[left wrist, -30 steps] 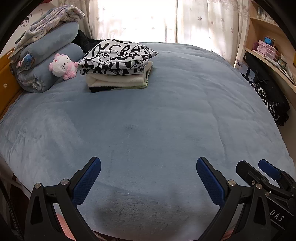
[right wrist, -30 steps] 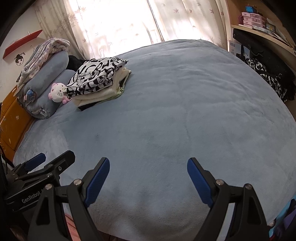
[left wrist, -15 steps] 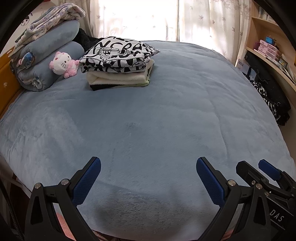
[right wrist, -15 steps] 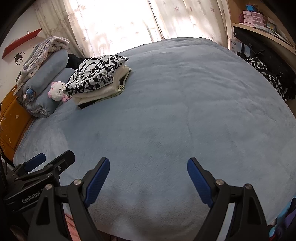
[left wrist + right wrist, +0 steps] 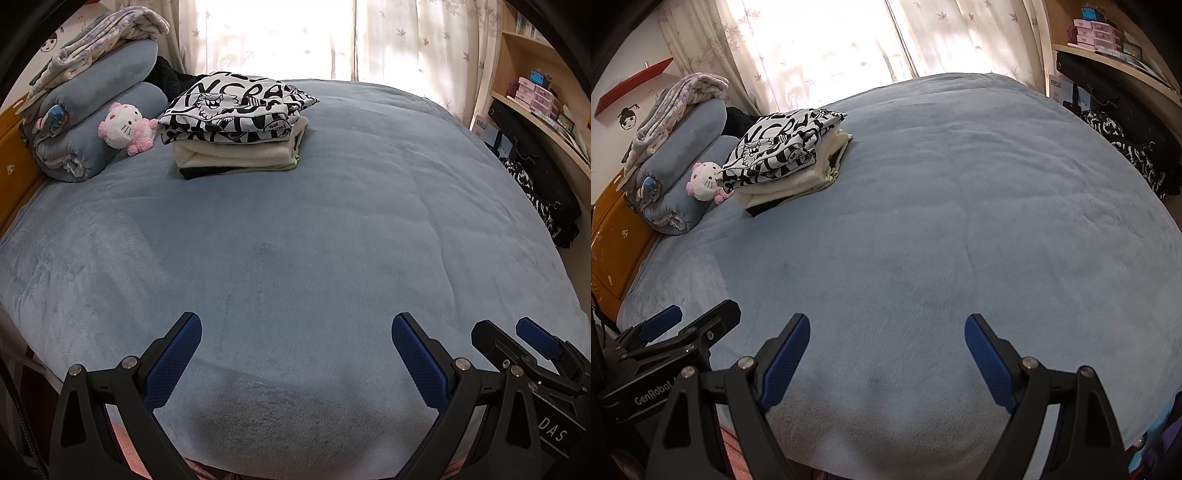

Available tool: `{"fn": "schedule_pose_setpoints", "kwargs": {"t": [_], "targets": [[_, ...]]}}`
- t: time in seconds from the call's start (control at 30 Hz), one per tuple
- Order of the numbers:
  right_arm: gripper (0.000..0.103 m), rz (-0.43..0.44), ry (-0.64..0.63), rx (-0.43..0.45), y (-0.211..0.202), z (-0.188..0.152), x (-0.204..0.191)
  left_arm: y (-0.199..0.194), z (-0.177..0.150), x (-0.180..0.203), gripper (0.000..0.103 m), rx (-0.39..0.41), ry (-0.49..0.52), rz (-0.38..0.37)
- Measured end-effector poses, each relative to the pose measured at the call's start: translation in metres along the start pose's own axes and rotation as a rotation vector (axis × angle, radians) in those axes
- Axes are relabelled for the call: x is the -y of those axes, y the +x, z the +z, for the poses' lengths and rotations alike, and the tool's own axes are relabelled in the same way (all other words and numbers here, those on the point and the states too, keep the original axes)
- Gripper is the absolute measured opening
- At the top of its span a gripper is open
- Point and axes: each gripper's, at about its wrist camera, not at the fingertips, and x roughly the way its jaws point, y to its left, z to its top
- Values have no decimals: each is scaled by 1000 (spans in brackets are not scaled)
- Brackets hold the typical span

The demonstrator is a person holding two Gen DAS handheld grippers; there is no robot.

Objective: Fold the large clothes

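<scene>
A stack of folded clothes (image 5: 236,129) lies at the far left of the blue bed (image 5: 314,240), with a black-and-white printed garment on top, a cream one and a dark one under it. It also shows in the right wrist view (image 5: 786,158). My left gripper (image 5: 295,354) is open and empty over the bed's near edge. My right gripper (image 5: 886,354) is open and empty beside it, to its right. Each shows at the edge of the other's view, the right gripper (image 5: 524,354) and the left gripper (image 5: 679,332).
Rolled blue blankets (image 5: 92,122) and a pink-and-white plush toy (image 5: 125,127) lie at the bed's far left by an orange headboard (image 5: 613,236). A black-and-white garment (image 5: 539,192) hangs off the right side under wooden shelves (image 5: 543,110). Curtains (image 5: 295,37) hang behind.
Both grippers have tilted or moved slightly, so the folded stack sits a little lower in the views. Both stay open and empty.
</scene>
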Motion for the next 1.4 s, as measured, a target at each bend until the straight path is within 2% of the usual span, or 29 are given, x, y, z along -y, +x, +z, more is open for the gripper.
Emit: {"fn": "schedule_pose_setpoints", "kwargs": {"t": [1.4], "targets": [[86, 1, 5, 2, 1, -2, -1, -6, -6, -2, 101, 2, 0, 7]]}}
